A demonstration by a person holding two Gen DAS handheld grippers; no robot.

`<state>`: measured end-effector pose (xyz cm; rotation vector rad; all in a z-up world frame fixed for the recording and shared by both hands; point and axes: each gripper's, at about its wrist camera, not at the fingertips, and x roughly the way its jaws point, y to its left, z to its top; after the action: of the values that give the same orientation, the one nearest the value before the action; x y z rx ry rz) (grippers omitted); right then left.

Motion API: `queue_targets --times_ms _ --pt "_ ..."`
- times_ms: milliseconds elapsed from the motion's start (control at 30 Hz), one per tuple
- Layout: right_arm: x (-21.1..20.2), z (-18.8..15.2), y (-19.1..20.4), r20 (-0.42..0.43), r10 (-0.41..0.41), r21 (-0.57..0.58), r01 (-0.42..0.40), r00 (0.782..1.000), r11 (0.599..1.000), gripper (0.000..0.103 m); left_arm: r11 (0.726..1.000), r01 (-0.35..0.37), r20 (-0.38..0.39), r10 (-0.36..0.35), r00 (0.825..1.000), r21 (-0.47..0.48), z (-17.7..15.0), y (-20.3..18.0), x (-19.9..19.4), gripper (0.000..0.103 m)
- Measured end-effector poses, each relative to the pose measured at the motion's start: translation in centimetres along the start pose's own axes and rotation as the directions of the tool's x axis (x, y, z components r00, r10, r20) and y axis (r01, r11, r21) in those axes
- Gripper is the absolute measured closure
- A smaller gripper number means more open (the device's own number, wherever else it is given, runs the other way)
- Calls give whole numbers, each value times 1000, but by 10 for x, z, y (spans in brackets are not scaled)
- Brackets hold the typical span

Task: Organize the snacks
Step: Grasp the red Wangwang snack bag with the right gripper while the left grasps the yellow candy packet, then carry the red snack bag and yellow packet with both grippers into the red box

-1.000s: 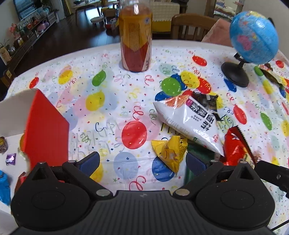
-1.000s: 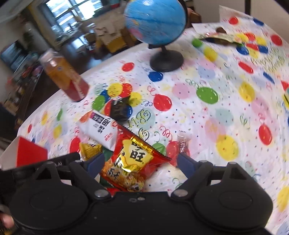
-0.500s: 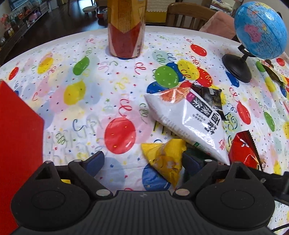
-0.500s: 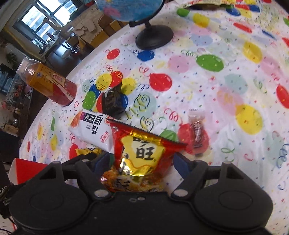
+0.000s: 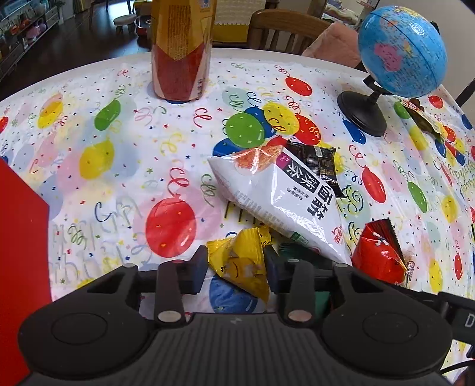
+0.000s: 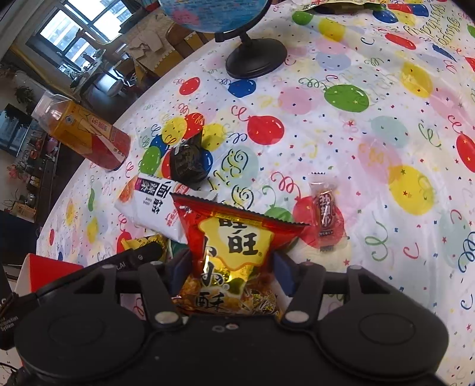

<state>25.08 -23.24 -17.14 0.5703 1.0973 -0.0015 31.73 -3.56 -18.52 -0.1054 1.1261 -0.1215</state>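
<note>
Worktop (image 5: 124,166): my balloon-print cloth, snacks scattered.
Left hand-held gripper (image 5: 235,268): clenched on yellow packet (image 5: 242,262), light, crinkly.
Right hand-held gripper (image 6: 230,267): grasping red bag (image 6: 234,246) mid-body; puffy, slippery.

Dark wood floor (image 5: 74,44); wooden chair (image 5: 285,29) behind table; low shelf (image 5: 26,26) along left wall; small stool (image 5: 126,22); bright daylit window (image 6: 71,32).

A home's living and dining room: the tabletop (image 5: 124,154) wears a balloon-printed party cloth, a wooden dining chair (image 5: 285,29) is drawn up at its far edge, and beyond lie dark wood flooring (image 5: 74,44), a low stool (image 5: 124,22), cluttered shelves (image 5: 26,26) and a big window (image 6: 77,32).
</note>
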Motion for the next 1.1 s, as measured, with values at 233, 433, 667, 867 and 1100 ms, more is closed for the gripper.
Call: queue_targets --times_ms 233,433,667,867,1100 --pt "-15 -9 0 1 4 -37 -4 1000 999 50 1000 -13 -7 13 1000 -27 -10 7 -16 66" --pt "-36 -18 2 -5 14 -90 -14 1000 996 50 998 -33 -15 32 999 -52 -24 11 -43 66" --pt "-65 -31 17 3 42 -202 -41 999 979 50 996 -37 15 38 999 -80 -40 15 -84 66" --pt "-90 -42 36 1 75 -298 -72 997 952 50 995 -39 63 45 997 -96 -52 19 -125 66" --pt "-110 -54 63 3 113 -397 -103 994 912 50 989 -49 110 65 992 -141 -66 37 -166 66"
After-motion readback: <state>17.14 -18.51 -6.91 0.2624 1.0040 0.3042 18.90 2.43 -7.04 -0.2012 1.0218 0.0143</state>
